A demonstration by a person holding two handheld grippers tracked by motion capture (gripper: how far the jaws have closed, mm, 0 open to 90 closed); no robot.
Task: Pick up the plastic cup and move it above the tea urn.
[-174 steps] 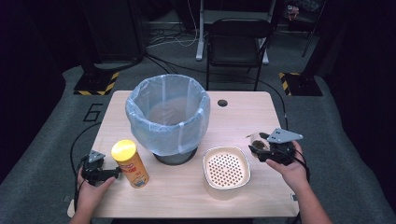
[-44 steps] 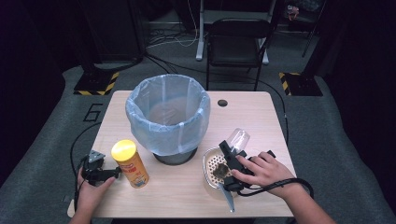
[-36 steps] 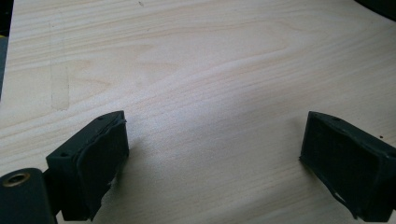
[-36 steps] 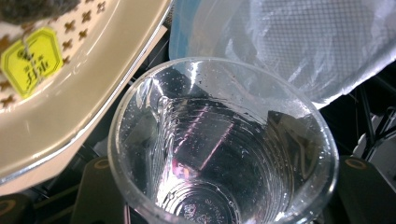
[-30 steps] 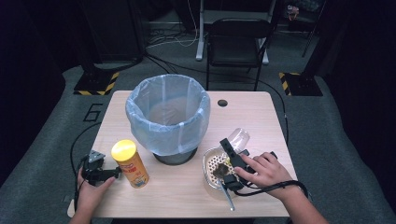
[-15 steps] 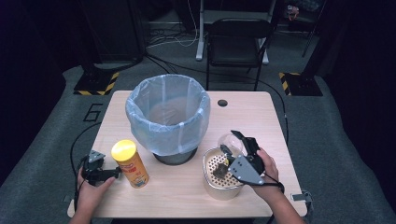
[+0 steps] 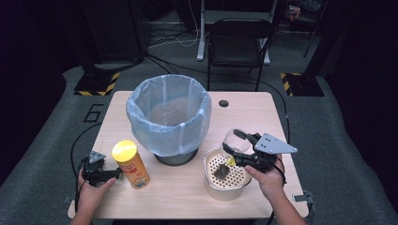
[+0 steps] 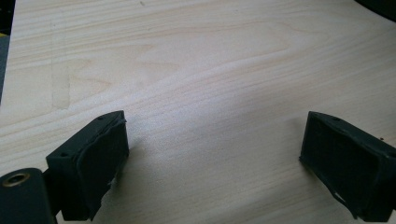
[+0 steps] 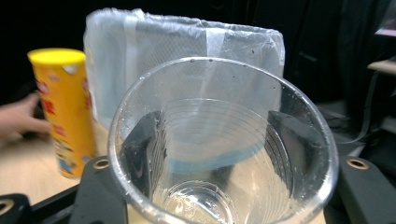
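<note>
I read one sign clearly: a large "6" (image 7: 93,113) on the grey floor, left of the table in the frame. The yellow can (image 7: 130,164) at lower left carries red print, too small and blurred for me to read.

tool (image 8: 212,158) jaws apart, bare table (image 8: 196,70)

Your left tongs (image 8: 212,158) matte black, blocky padded jaws, brass-ringed screw hole by the near jaw, your right tongs (image 7: 244,152) black under a grey three-cornered plate, dark cables trailing from each, your forearms bare.
</note>
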